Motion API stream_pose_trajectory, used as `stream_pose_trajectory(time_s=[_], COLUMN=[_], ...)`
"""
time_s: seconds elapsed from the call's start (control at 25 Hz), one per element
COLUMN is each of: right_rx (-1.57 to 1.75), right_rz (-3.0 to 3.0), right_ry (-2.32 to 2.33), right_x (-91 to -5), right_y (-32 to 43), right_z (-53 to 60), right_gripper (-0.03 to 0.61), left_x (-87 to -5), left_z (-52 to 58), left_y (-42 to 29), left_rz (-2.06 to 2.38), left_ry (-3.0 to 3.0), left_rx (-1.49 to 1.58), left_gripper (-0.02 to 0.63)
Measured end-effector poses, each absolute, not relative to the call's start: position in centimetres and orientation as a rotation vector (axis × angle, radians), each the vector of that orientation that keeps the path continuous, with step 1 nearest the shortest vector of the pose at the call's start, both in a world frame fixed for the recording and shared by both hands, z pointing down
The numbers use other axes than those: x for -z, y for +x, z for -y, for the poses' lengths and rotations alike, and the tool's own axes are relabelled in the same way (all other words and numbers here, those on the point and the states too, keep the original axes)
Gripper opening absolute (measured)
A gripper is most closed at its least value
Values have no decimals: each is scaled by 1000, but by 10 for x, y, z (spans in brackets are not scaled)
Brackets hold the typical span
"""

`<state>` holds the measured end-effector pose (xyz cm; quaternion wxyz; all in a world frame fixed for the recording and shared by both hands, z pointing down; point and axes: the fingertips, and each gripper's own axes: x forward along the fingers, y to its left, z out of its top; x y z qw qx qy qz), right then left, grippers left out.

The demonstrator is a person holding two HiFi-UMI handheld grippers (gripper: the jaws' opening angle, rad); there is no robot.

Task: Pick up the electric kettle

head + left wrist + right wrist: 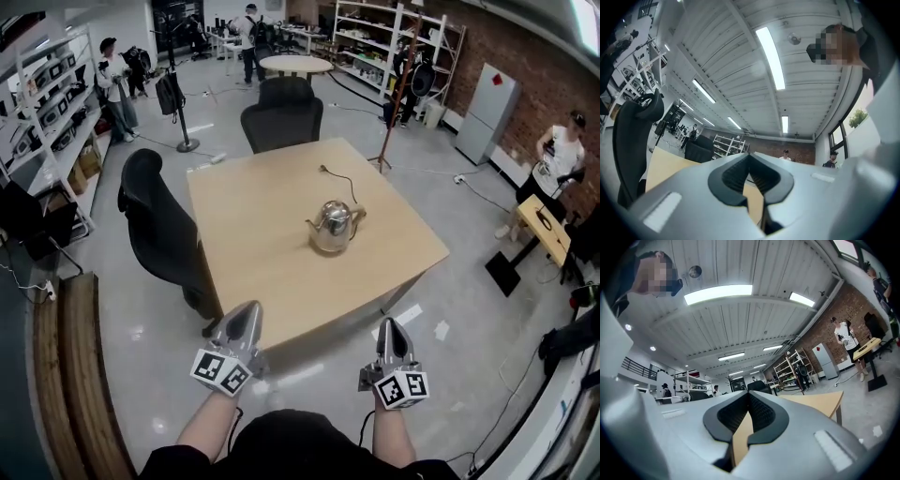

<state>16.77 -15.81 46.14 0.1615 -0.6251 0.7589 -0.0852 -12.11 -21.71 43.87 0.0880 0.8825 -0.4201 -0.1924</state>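
Head view: wooden table (272, 244) in an open workshop floor. The electric kettle (333, 228) (silver, rounded, handle arched over its lid) stands upright on the tabletop, a little right of centre and nearer the far half. A thin dark cord (339, 178) lies on the table just behind it; whether it joins the kettle cannot be told.

Left gripper (248, 311): held low in front of the person, short of the table's near edge, tip pointing toward the table. In the left gripper view the left gripper's (749, 158) dark pads meet at the tip, jaws fully together, nothing between them.

Right gripper (392, 325): likewise short of the near edge, over the floor, level with the left one and set apart from it. In the right gripper view the right gripper (749, 395) has its jaws closed on themselves, gripping nothing; the pale tabletop (820, 404) shows beyond.

Kettle is well apart from both grippers, untouched.

One black office chair (155, 225) stands at the table's left side, another black chair (281, 117) at its far side.
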Motion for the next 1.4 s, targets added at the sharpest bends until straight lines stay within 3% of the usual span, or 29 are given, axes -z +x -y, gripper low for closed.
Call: stream_pose_trajectory(time_s=[0.84,1.4], right_rx=[262,246], right_rz=[-2091,-2147], right_ry=[-1878,-1795], right_x=[-471,-473], right_y=[175,204], right_z=[212,309], right_gripper=[2,2], left_x=[-455,-448], left_z=[301,384], left_y=[-106,-61], left_rz=[1122,1139], left_ry=[2652,2692], left_rx=[505,482], left_gripper=[-2,-2])
